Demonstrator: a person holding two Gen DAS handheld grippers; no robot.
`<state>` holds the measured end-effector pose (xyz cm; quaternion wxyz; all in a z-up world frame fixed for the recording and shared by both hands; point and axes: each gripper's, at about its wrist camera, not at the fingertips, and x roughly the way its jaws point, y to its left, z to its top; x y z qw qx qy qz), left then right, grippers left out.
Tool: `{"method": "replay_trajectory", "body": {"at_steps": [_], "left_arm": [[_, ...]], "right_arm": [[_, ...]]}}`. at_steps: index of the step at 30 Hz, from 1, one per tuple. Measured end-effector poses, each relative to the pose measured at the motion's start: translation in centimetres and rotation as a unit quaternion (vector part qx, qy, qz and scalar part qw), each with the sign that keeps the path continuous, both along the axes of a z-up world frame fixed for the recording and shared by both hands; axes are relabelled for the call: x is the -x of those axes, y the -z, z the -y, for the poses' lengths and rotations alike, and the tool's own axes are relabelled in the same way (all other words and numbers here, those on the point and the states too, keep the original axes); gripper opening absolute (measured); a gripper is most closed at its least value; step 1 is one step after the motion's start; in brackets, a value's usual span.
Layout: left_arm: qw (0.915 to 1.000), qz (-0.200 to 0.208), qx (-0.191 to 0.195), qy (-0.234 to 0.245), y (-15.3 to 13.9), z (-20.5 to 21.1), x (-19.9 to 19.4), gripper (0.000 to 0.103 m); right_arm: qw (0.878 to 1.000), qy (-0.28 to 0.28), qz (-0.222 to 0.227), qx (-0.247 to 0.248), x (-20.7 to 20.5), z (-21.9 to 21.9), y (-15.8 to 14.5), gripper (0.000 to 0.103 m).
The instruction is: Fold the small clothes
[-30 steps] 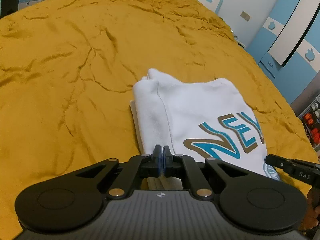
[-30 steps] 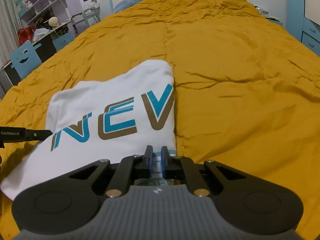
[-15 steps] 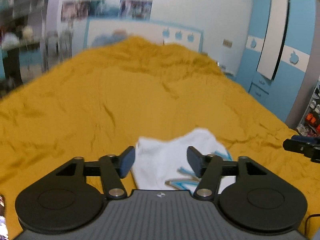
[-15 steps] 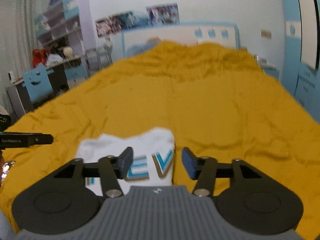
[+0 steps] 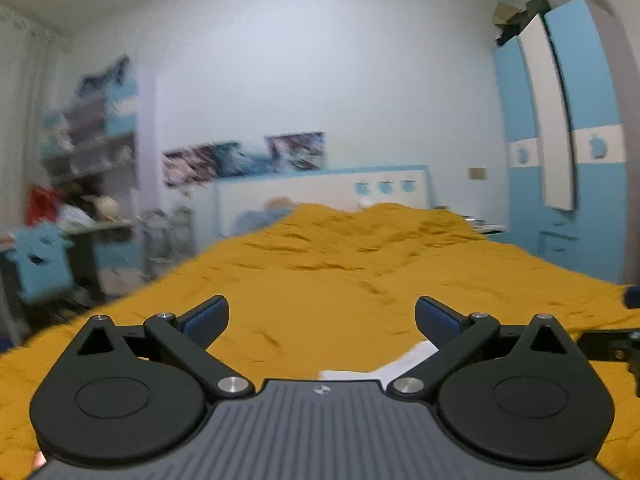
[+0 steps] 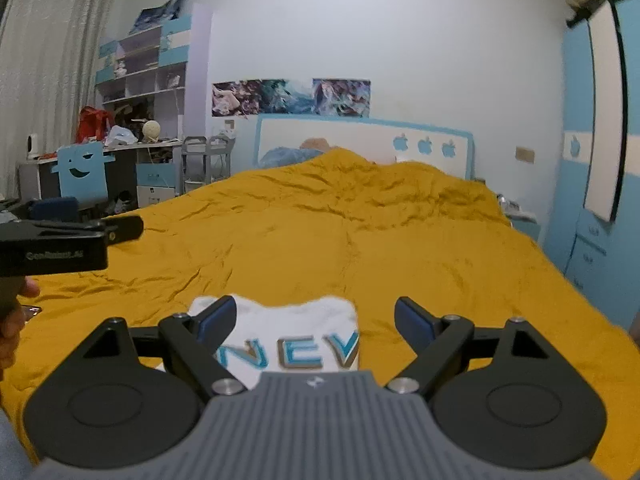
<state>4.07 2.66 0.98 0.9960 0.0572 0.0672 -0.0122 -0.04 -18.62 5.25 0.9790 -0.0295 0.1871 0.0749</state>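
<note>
Here the folded white shirt (image 6: pixel 296 332) lies flat, lettering upright toward the right wrist camera.

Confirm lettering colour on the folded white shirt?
Blue letters with a brown-gold shadow edge on the white shirt; clearest in the right wrist view.

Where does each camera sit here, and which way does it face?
Left wrist: on the left claw, facing along the yellow bedspread to the headboard; its open jaws show.
Right wrist: on the right claw, same heading, above the folded white shirt; open jaws, the left claw and a hand show.
Shared: bedspread, headboard, posters, shirt.
</note>
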Motion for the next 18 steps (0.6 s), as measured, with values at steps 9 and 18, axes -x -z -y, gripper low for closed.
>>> {"method": "replay_trajectory", "body": {"at_steps": [9, 18], "left_arm": [[0.9971, -0.075, -0.013, 0.003, 2.4, 1.9, 2.2, 0.103], [0.9812, -0.19, 0.032, 0.005, 5.5, 1.1, 2.6, 0.103]], "right_arm": [[0.996, 0.035, -0.055, -0.063, 4.0, -0.2, 3.0, 0.082], [0.991, 0.024, -0.121, -0.052, 5.3, -1.1, 5.7, 0.082]]}}
